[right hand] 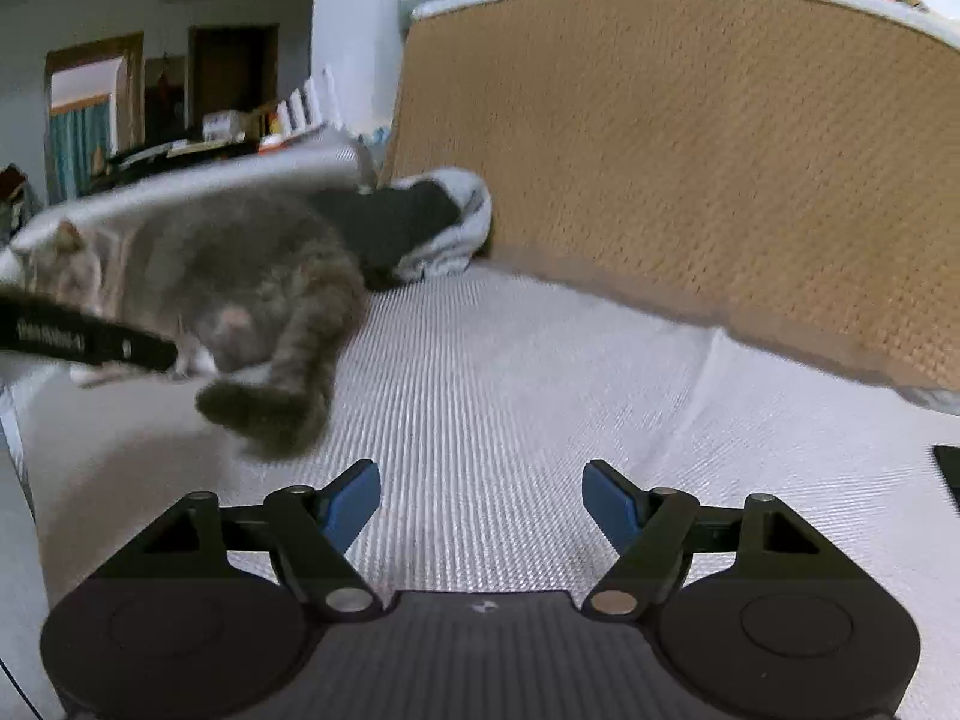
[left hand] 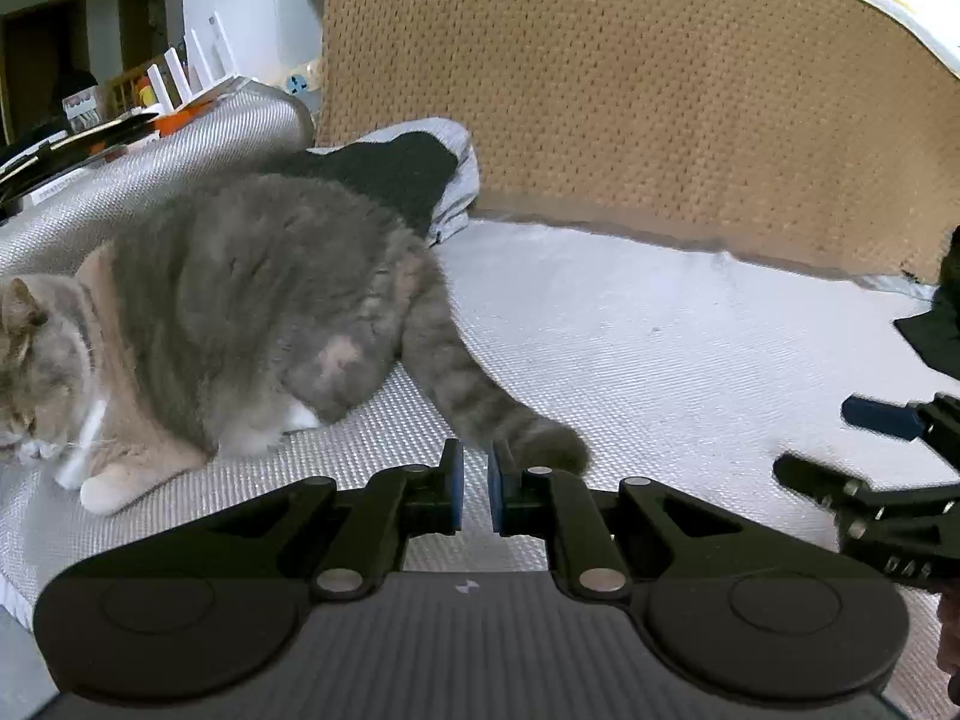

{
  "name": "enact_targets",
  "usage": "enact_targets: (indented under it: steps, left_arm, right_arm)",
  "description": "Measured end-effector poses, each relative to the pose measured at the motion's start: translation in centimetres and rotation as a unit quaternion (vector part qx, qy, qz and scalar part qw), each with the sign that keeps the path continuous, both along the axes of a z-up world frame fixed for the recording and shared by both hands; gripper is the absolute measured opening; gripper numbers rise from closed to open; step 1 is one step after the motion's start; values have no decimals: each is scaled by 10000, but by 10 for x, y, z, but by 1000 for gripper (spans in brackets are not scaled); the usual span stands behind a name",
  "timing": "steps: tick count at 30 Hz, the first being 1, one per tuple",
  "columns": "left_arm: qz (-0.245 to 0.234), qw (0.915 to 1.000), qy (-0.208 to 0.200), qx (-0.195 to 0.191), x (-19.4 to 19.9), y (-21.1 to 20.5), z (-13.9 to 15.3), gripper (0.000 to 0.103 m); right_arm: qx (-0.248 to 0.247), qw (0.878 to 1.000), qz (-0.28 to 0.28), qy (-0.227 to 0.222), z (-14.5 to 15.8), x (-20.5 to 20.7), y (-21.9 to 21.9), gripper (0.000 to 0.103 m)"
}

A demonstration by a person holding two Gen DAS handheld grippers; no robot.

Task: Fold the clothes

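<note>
Black claw [left hand: 476, 495] linkages, blue pads (silver rivets).

It was a lived-in home bedroom: a bed with a white woven cover [left hand: 660, 348] and a tan padded headboard [left hand: 630, 90], a fluffy grey-and-cream cat [left hand: 240, 312] lying beside folded grey and black clothes [left hand: 414, 174], dark wooden doorways [right hand: 231, 78] behind.
</note>
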State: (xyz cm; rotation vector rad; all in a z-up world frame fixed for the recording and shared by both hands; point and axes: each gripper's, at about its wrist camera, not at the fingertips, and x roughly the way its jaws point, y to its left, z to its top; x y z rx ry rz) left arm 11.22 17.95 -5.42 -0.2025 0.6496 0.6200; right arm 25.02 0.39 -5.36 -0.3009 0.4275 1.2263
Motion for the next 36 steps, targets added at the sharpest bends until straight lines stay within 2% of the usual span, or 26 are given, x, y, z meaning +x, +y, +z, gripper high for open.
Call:
enact_targets:
  steps: [4,8,15,17,18,19,20,24,30,35,36]
  left_arm:
    - [-10,10000,-32,67,-5,-10,9,13]
    - [-68,9998,-109,123,-12,-22,18,18]
    - [-158,9994,-242,163,-23,-42,30,34]
    - [-229,9991,-311,183,-25,-50,34,37]
    - [-269,9989,-347,189,-27,-53,35,43]
    - [-299,9987,-374,189,-27,-56,36,53]
    - [-322,9985,-400,188,-28,-59,37,57]
    - [-433,9978,-476,163,-26,-73,39,59]
    - [-667,9958,-625,86,-21,-96,45,72]
    - [-855,9930,-809,133,-18,-115,55,73]
    - [-892,9922,-855,141,-19,-118,58,76]
  right_arm:
    - [221,9990,-269,283,24,2,-12,78]
    - [383,9981,-384,280,46,-4,-27,78]
    - [609,9965,-481,317,77,-21,-53,78]
    - [605,9964,-525,275,81,-26,-60,78]
    - [603,9963,-549,257,83,-28,-63,78]
    - [606,9962,-581,250,85,-30,-67,78]
    - [607,9960,-615,244,87,-32,-70,78]
    - [611,9950,-741,266,90,-37,-86,78]
    - [690,9923,-932,439,94,-36,-113,78]
    - [694,9910,-1079,385,101,-37,-131,78]
    - [702,9906,-1106,399,103,-37,-134,77]
